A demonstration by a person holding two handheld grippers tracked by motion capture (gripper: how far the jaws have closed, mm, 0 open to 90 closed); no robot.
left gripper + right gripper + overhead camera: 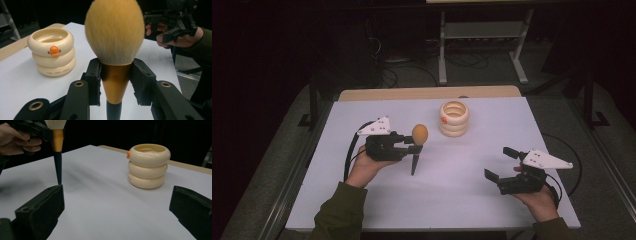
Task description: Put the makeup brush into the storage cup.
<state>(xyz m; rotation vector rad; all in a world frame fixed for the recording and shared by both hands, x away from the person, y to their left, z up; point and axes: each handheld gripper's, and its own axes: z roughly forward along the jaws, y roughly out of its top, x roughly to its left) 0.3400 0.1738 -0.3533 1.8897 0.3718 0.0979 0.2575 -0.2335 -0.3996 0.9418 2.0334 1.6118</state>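
Observation:
A makeup brush [417,145] with a fluffy tan head [115,30], a gold ferrule [115,82] and a dark pointed handle [58,167] stands upright above the white table [362,195]. My left gripper [414,146] is shut on the ferrule, its pads [93,80] pressing from both sides. A cream holder [454,118] shaped like three stacked rings, with an orange mark [54,50], stands at the middle back [148,165]. My right gripper [501,163] stays open near the front right, nothing between its fingers [43,207].
The white table's wooden far edge [427,93] shows at the back. Behind the table are a metal frame [482,35] and cables on the dark floor. The right hand with its gripper [175,23] shows far off in the left gripper view.

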